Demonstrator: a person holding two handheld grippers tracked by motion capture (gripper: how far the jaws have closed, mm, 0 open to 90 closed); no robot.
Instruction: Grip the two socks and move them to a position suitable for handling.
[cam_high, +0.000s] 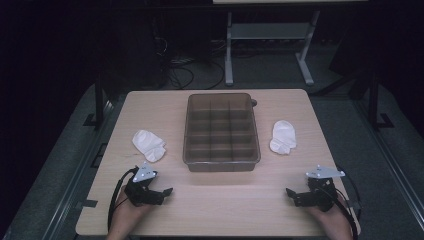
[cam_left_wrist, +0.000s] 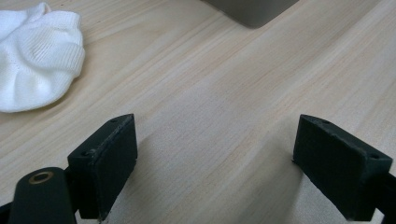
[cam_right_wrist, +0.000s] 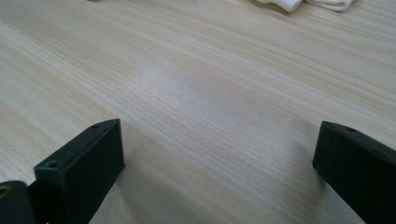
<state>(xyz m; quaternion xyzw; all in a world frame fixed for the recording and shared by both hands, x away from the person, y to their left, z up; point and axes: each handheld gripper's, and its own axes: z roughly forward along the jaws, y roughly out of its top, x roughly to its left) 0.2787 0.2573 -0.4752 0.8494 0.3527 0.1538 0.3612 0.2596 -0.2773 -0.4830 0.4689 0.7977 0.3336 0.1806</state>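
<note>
One wooden surface (cam_high: 215, 210); brown divided tray (cam_high: 221, 131) at centre. Two white socks: left sock (cam_high: 148, 145) and right sock (cam_high: 283, 136) flanking tray. Left claw (cam_high: 162, 192) and right claw (cam_high: 295, 196) near front edge, both spread wide, gripping nothing.

Two white socks (cam_high: 148, 145) (cam_high: 283, 137), one divided tray (cam_high: 221, 161), two claws (cam_high: 165, 192) (cam_high: 292, 194).

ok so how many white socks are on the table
2. One sock lies left of the divided bin, ahead of the left gripper. The other sock lies right of the bin, ahead of the right gripper. None seem hidden.
</note>
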